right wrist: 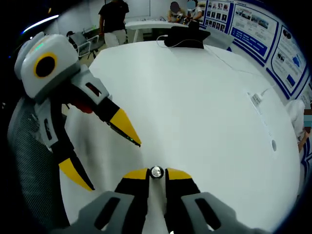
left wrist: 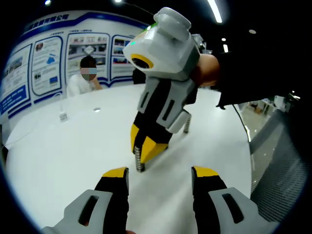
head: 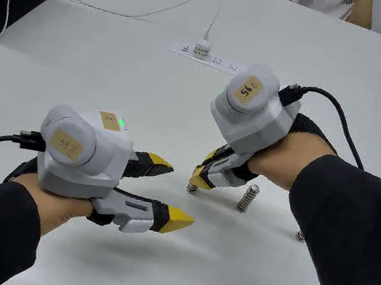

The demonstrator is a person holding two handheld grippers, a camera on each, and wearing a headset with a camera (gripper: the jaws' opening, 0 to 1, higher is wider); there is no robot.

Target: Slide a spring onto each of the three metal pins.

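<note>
Over the white table (head: 116,63) our left gripper (head: 177,192) hovers with jaws spread and empty, close to the work, probably ready to steady it. Our right gripper (head: 199,179) points down, clamped on a spring (left wrist: 140,163) standing on the table, likely to seat it straight. A second spring (head: 248,197) stands just beside it, and farther right sits what looks like a bare pin (head: 299,236).

The head view looked forward and down at the tabletop (head: 116,63) from close behind the left tool (head: 180,194) and the right tool (head: 200,180). The left tool view sat low and faced the right tool at close range. The right tool view looked down along its jaws, with the left tool at its left. All three views shared the spring (left wrist: 140,163).
</note>
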